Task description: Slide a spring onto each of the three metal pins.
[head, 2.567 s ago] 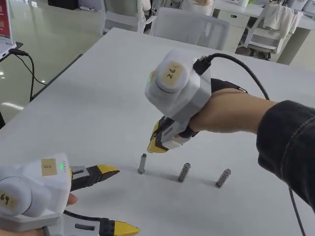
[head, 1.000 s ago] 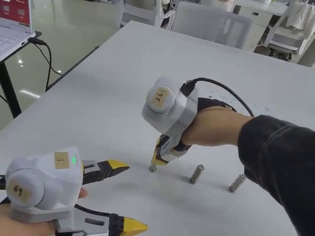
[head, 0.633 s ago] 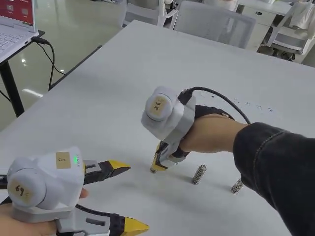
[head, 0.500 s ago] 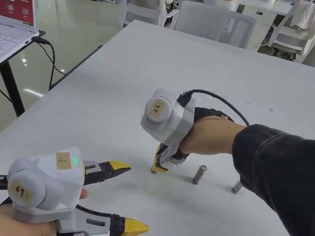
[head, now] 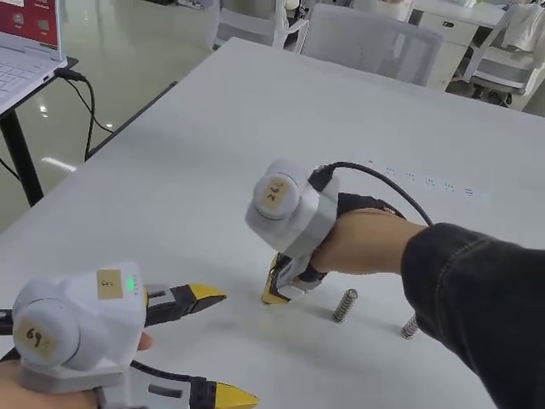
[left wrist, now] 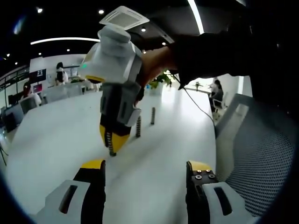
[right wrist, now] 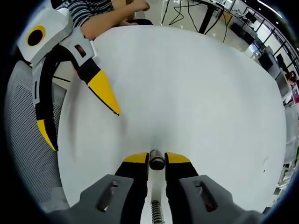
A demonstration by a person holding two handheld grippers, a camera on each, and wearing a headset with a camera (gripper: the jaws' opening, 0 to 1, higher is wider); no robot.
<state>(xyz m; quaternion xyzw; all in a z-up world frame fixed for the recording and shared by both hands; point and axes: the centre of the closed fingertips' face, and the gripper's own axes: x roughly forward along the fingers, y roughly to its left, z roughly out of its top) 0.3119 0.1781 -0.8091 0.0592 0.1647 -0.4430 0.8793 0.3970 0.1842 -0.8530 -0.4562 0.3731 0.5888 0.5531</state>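
The spring [right wrist: 156, 212] is a light, thin coil. It is stiff enough along its length to be pushed, but it will bow or ping away if I pinch it hard or off-centre. The sensible hold is on its sides, near the leading end, so the open mouth stays free to take the pin [left wrist: 112, 152].

My right hand-held gripper [right wrist: 156, 159] has its jaws drawn in to a narrow slot. The spring is clamped lengthwise between them and runs back toward the gripper body. A round metal end sits right between the yellow tips. I take it for the top of the pin, though from this angle it might be the spring's own end.

In the left gripper view the tips point down at the counter [head: 255, 128], with the pin's foot just below them — so I judge the spring is part-way on, not yet seated.

My left hand-held gripper [left wrist: 147, 165] is spread wide and holds nothing. It sits near the edge of the counter, clear of the work.

The middle pin [head: 344, 304] and the end pin [head: 410, 326] stand just beside my right hand — each already wears its coil.
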